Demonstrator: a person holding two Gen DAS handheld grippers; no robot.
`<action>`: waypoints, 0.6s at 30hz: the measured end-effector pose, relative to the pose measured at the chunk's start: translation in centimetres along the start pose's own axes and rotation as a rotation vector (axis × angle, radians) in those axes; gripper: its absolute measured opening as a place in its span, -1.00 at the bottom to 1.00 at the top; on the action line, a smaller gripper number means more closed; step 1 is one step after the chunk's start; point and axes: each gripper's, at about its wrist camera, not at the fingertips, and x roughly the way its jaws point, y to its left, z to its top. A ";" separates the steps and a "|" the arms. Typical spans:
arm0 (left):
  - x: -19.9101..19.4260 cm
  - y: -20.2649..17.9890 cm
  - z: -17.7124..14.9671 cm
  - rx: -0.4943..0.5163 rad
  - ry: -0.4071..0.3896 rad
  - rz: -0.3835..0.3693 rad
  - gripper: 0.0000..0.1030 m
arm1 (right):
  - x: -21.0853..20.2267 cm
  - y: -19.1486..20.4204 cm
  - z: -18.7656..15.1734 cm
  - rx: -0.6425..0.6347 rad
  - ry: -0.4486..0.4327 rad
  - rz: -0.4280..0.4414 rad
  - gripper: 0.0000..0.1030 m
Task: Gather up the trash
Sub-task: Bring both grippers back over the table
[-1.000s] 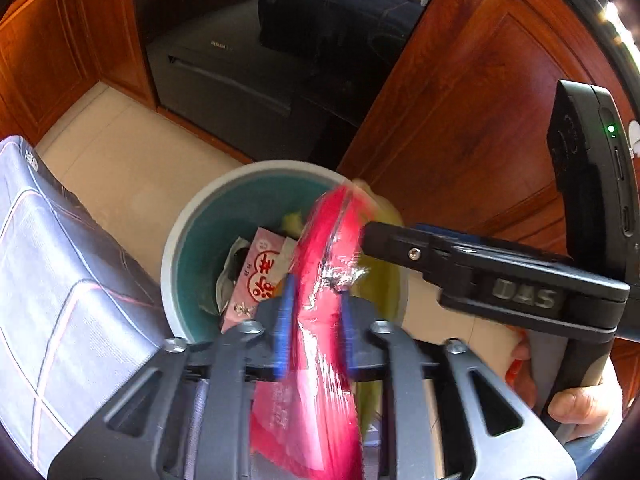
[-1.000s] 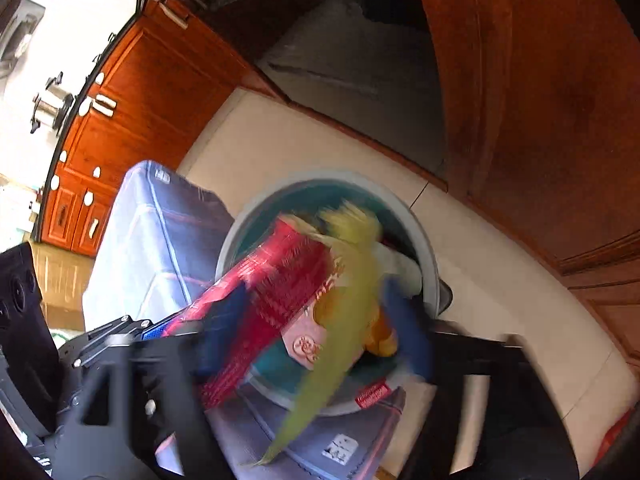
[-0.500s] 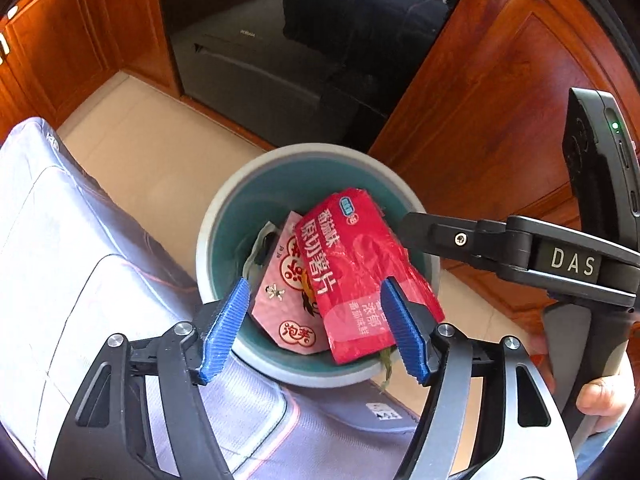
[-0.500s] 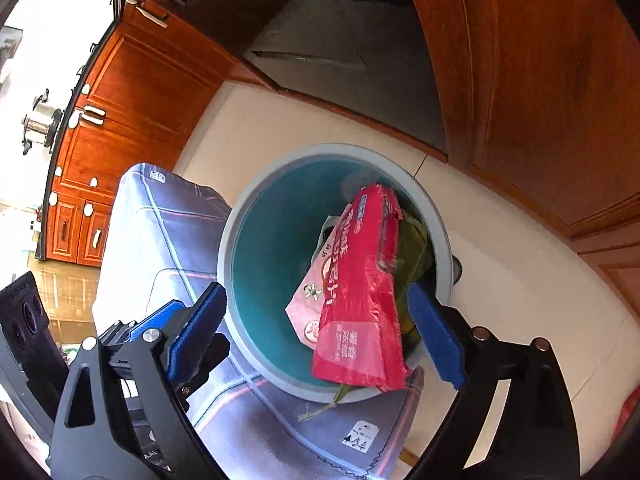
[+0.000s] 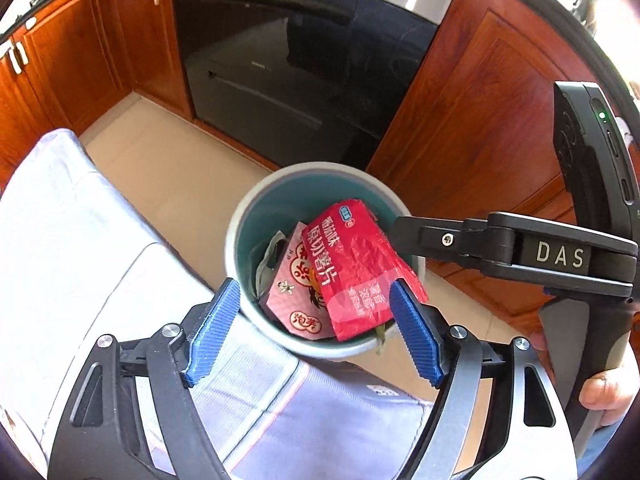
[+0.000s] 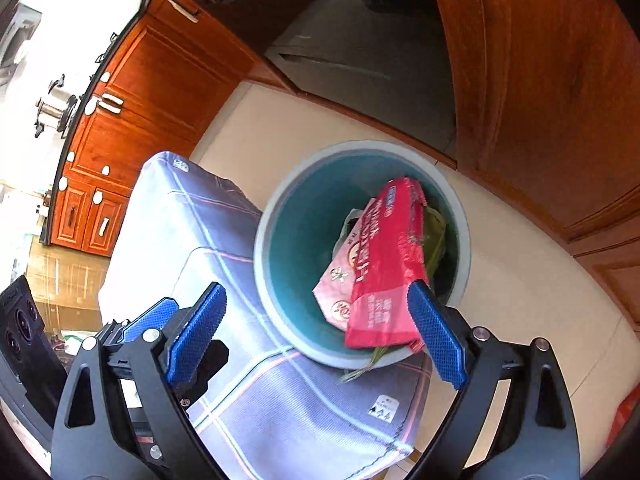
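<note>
A grey bin with a teal inside [image 5: 256, 216] [image 6: 288, 248] stands on the floor. In it a red crisp packet [image 5: 356, 272] [image 6: 384, 264] leans over the near rim, on a pink packet [image 5: 296, 300] [image 6: 336, 284] and a green leaf [image 6: 434, 240]. My left gripper [image 5: 316, 332] is open and empty above the bin's near rim. My right gripper [image 6: 316, 332] is open and empty too; its body [image 5: 520, 252] reaches in from the right in the left wrist view.
A grey checked cloth-covered surface [image 5: 80, 264] [image 6: 200, 240] lies beside and under the near side of the bin. Wooden cabinets [image 5: 472, 128] and a black oven [image 5: 288, 64] stand behind it. Beige floor [image 6: 520, 300] lies to the right.
Both grippers opened and let go of the red packet and the green leaf, which dropped into the bin. Both grippers have since drawn back and up from the bin.
</note>
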 end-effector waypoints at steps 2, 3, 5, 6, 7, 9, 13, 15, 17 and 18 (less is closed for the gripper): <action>-1.1 0.4 -0.6 -0.003 -0.015 0.004 0.59 | -0.6 0.8 -0.7 -0.014 -0.003 0.000 0.71; -1.7 0.6 -1.0 -0.006 -0.024 0.007 0.59 | -0.8 1.3 -1.0 -0.021 -0.004 0.000 0.72; -2.7 1.1 -1.8 -0.014 -0.040 0.013 0.63 | -1.1 2.4 -1.8 -0.044 -0.001 -0.004 0.72; -3.3 1.4 -2.3 -0.021 -0.047 0.014 0.64 | -1.2 3.0 -2.3 -0.056 0.002 -0.008 0.72; -3.8 1.7 -2.8 -0.029 -0.055 0.016 0.66 | -1.4 3.5 -2.7 -0.066 0.005 -0.011 0.72; -4.7 2.4 -3.7 -0.046 -0.068 0.018 0.68 | -1.6 4.5 -3.8 -0.085 0.011 -0.017 0.72; -6.7 4.1 -6.2 -0.081 -0.084 0.023 0.74 | -1.6 6.3 -5.9 -0.116 0.032 -0.029 0.72; -7.7 5.2 -7.8 -0.099 -0.094 0.029 0.78 | -1.5 7.5 -7.1 -0.135 0.047 -0.035 0.74; -8.7 6.4 -9.2 -0.118 -0.107 0.034 0.81 | -1.1 8.7 -8.2 -0.155 0.062 -0.039 0.80; -9.1 7.0 -9.9 -0.128 -0.111 0.036 0.81 | -1.0 9.5 -8.7 -0.171 0.069 -0.040 0.82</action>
